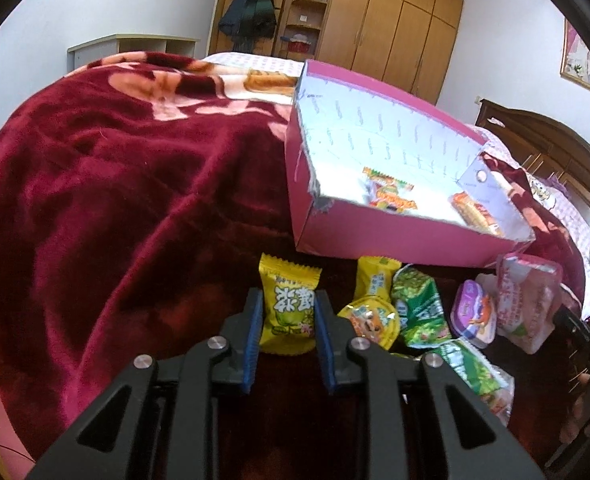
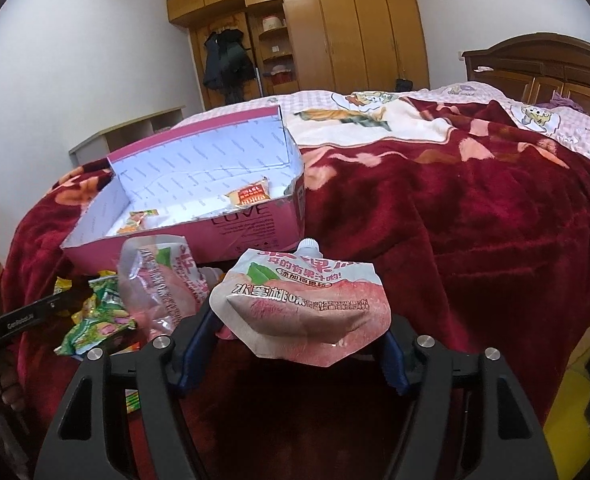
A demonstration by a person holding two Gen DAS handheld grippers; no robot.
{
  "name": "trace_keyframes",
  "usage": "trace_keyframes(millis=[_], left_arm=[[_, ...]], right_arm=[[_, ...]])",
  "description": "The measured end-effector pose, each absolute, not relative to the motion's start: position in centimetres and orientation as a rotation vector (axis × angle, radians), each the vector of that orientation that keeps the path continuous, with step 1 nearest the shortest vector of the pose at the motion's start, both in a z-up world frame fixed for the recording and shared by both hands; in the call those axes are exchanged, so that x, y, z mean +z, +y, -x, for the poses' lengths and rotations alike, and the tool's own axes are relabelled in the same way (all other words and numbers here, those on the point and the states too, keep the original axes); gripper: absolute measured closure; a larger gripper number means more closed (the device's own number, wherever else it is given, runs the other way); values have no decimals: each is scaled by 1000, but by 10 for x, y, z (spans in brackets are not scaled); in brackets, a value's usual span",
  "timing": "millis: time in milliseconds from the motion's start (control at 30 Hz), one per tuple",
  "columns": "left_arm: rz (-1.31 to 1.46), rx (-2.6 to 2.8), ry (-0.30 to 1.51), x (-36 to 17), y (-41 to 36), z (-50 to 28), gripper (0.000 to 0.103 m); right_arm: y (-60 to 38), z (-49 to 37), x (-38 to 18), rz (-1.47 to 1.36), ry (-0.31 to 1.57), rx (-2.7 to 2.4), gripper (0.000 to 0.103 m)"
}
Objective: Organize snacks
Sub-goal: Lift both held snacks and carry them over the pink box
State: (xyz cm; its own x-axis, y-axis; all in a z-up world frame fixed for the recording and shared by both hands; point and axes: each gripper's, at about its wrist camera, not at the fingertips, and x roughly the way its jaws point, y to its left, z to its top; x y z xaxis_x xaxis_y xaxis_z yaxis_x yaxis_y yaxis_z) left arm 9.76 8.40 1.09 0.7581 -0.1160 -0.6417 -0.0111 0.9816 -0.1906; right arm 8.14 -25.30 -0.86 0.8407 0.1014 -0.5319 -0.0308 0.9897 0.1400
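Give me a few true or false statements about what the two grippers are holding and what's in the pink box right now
1. The left gripper is shut on a yellow candy packet. True.
2. The right gripper holds a green snack bag. False: it holds a peach jelly pouch with a white spout.
3. The pink box has no snacks in it. False: two small packets lie inside.
4. The box sits on a dark red blanket. True.
5. All the snacks are already boxed. False: several, such as a green packet, still lie in front of the box.
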Motion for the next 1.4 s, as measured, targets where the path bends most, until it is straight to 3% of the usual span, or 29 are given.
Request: trace_keyframes(millis=[633,1400], left_arm=[[154,-100,597,57,68,-86,78],[47,-139,601,60,29,-182,78]], right_arm=[[-244,-70,14,-112,499,104,33],[-237,-104,43,-32,453,132,33]])
